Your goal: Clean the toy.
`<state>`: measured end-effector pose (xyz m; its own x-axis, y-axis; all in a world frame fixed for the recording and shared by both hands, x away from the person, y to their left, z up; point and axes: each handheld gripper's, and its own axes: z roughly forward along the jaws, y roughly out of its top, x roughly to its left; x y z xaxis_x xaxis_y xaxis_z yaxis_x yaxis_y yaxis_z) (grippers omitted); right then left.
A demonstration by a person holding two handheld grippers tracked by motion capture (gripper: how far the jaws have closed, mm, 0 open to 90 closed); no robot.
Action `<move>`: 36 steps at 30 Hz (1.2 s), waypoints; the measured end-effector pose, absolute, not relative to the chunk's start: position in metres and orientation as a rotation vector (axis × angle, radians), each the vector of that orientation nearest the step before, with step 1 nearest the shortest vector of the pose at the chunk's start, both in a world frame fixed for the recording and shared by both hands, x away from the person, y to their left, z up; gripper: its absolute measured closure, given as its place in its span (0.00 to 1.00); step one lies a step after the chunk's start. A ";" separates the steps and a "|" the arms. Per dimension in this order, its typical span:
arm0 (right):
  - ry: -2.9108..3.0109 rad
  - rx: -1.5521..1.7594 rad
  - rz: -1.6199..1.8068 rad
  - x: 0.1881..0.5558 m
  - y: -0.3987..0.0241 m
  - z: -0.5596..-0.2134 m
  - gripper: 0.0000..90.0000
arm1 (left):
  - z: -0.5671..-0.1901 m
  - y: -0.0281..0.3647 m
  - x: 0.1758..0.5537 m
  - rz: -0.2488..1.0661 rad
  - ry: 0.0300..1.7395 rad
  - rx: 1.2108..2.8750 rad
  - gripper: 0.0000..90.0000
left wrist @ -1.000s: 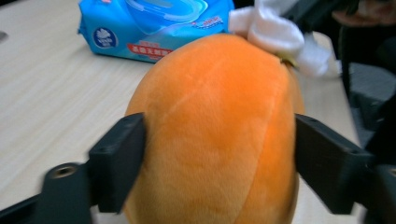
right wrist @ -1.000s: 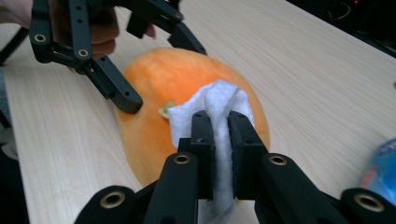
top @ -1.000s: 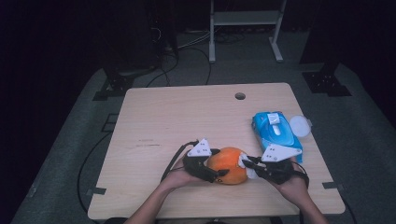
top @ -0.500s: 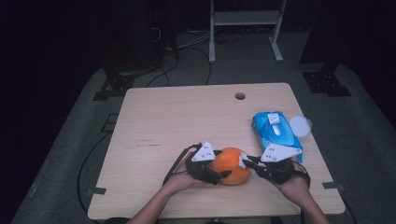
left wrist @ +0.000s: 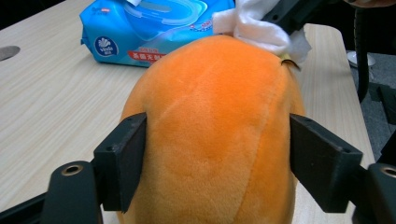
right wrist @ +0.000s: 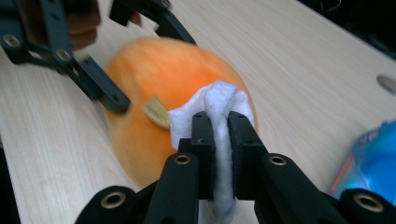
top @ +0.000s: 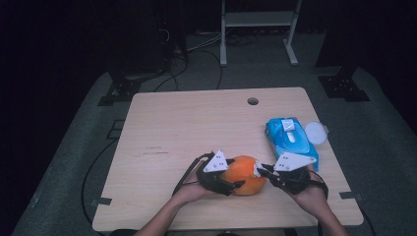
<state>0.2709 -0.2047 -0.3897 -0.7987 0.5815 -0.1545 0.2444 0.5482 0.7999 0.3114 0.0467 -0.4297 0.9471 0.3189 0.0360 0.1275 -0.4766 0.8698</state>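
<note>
The orange plush toy [top: 244,175] lies low and centre-right in the high view, on the table [top: 196,128] near its front edge, between the left gripper [top: 227,183] and the right gripper [top: 264,172]. The left gripper view shows what the high view cannot: both pads press the toy's sides, its plush bulging between them; its jaws have just been opening slightly, the toy between them. The right gripper view shows its jaws pinched tight on a folded white wipe [right wrist: 219,116], which touches the toy beside a small tan tag [right wrist: 156,112]; in the high view the wipe is only a pale speck, if that. A blue wipes pack [top: 290,140] sits at the right of the high view, a round white lid [top: 315,132] just beside it. Compared with a second ago, the toy and both grippers sit in nearly the same spot; the left gripper has perhaps edged slightly rightward, though the frames are too small to be sure.
</note>
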 end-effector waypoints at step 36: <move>2.364 0.543 1.139 0.260 -0.186 -0.374 0.90 | -0.420 0.035 0.301 0.292 0.284 2.043 0.32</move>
